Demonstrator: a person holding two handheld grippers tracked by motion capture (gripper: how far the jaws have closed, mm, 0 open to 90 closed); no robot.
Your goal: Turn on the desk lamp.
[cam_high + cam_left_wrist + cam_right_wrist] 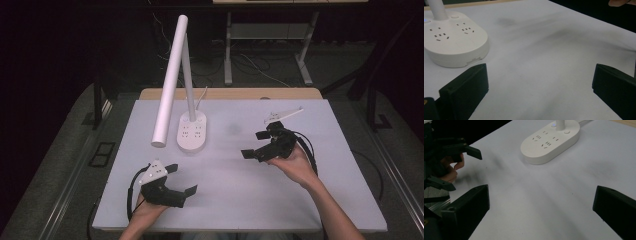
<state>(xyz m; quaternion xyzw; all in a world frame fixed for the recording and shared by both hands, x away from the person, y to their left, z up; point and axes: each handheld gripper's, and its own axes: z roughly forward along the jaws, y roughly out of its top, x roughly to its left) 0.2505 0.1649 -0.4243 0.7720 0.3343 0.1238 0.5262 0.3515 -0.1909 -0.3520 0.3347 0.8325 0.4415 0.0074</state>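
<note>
1. The left gripper (pixel 181 178) sits low at the near left of the desk (pixel 235 200), held in the person's left hand (pixel 145 212); its jaws stand wide apart with nothing between them.
2. In the left gripper view, bare white desk surface (pixel 544 75) lies between the two black jaws, and the lamp base (pixel 454 42) sits just ahead to the left (close, but not touching either jaw).
3. The right gripper (pixel 255 144) is at the right of the desk, held in the person's right hand (pixel 295 165), and points toward the lamp; its jaws are also spread wide and hold nothing.
4. In the right gripper view, the lamp base (pixel 550 141) lies farther off, ahead between the jaws, with the left gripper (pixel 451 167) showing at the left edge.
5. The lamp base (pixel 192 131), a white oval block with socket holes on top, stands on the desk toward the far left, between the two grippers and beyond them.
6. A white stem (pixel 189 85) rises from the base, and the long white lamp head (pixel 170 80) slants down from its top toward the near left (its lower end hangs over the desk beside the base).
</note>
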